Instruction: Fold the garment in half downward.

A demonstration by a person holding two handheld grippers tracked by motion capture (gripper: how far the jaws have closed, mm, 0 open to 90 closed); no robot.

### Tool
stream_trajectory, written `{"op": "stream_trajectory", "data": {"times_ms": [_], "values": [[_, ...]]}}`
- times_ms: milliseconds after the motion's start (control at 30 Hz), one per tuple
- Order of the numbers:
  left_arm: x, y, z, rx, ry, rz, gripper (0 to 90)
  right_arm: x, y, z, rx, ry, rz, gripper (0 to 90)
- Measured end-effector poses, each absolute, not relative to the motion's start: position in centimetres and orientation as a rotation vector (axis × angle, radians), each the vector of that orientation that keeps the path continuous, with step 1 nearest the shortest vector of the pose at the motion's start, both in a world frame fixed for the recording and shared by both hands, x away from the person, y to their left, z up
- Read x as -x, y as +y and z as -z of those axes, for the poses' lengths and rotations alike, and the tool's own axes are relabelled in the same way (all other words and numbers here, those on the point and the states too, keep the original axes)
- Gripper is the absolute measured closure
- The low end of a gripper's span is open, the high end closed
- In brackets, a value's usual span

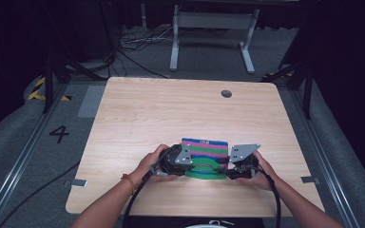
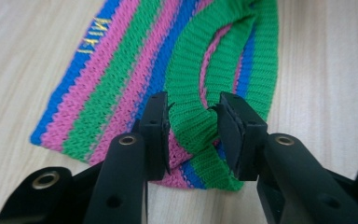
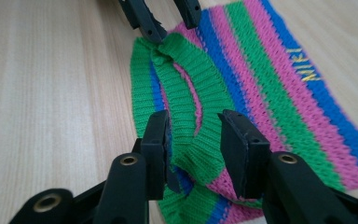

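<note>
A knitted piece striped in blue, pink and green lies flat on the wooden table, near its front edge. Its green ribbed band curls up at the near side. My left gripper is at the band's left end, jaws apart, with the band loose between them. My right gripper is at the band's right end, also open around the ribbing. In the right gripper view, the left gripper is at the band's far end. Yellow lettering marks the blue edge stripe.
A round cable hole sits in the table's far right part. Beyond the table stand a grey metal frame and loose floor cables. A "4" is marked on the floor at left.
</note>
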State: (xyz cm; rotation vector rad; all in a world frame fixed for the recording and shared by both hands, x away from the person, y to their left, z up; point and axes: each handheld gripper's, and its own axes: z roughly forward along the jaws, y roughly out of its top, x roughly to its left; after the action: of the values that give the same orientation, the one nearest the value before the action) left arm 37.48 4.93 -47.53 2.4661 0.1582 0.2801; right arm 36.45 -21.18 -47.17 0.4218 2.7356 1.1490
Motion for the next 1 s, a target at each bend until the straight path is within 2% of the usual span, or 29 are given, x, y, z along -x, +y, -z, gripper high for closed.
{"op": "stream_trajectory", "data": {"times_ms": [100,200,300,367,767,1000], "values": [[-37.5,4.7,48.3,-2.491,0.156,-0.280,66.3,-36.9,-20.9,48.4,-0.458,2.744,-1.081,65.7],[-37.6,4.9,48.5,-2.471,0.182,-0.280,69.9,-37.1,-21.2,48.7,-0.486,2.726,-1.084,73.1],[-37.7,4.9,48.4,-2.460,0.181,-0.283,75.4,-37.0,-21.2,48.6,-0.466,2.716,-1.068,78.1],[-37.6,5.0,48.1,-2.448,0.175,-0.294,84.1,-36.9,-21.2,48.3,-0.463,2.707,-1.087,84.1],[-36.6,5.5,45.8,-2.411,0.135,-0.289,86.3,-35.8,-21.8,45.8,-0.413,2.687,-1.149,85.6],[-35.4,5.1,47.6,-2.481,0.107,-0.206,83.3,-35.0,-21.9,47.2,-0.414,2.765,-1.090,84.3]]}}
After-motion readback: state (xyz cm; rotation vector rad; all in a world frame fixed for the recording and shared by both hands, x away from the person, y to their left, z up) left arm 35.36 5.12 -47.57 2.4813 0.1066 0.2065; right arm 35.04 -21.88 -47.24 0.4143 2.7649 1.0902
